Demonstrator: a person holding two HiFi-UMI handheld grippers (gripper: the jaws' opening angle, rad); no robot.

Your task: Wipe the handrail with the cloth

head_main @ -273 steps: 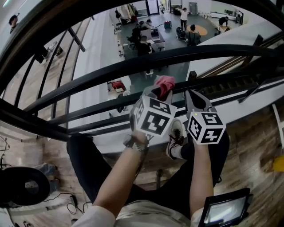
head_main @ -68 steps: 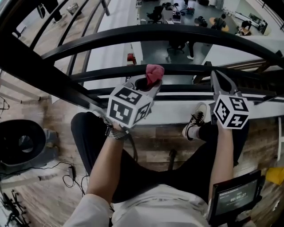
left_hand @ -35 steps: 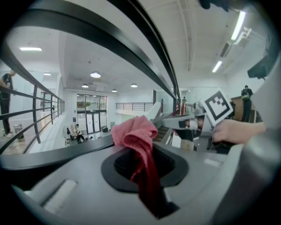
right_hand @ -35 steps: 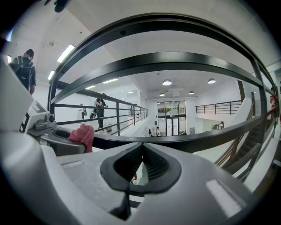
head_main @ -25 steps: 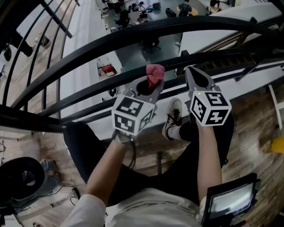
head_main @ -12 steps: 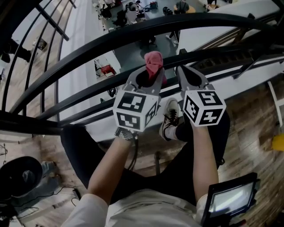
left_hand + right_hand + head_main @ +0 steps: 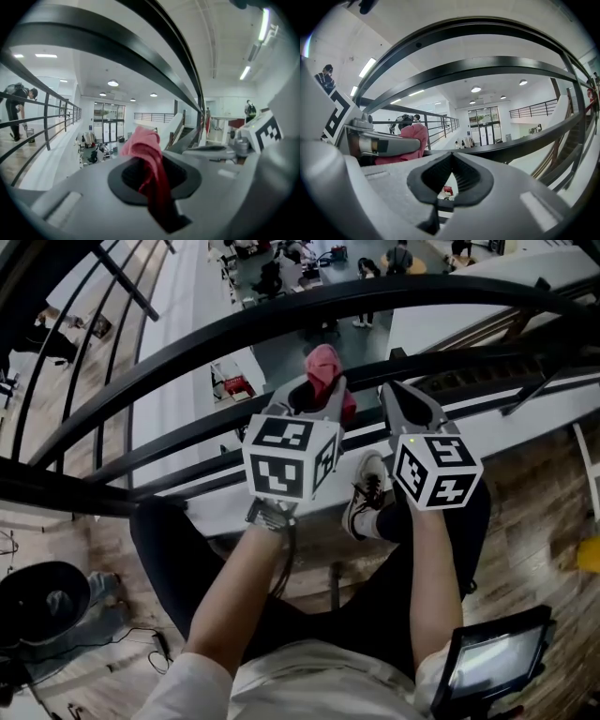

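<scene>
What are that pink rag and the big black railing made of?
The cloth, pinched in the left claw, looks like soft pink-red fabric: matte, hanging in limp folds. The handrail looks like metal with a black, semi-gloss coat: it is smooth, with pale streaks of light running along it. Whether that coat is paint or something else can't be told.

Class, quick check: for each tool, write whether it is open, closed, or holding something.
Left tool: closed on the pink cloth.
Right tool: closed, nothing between its jaws.
</scene>
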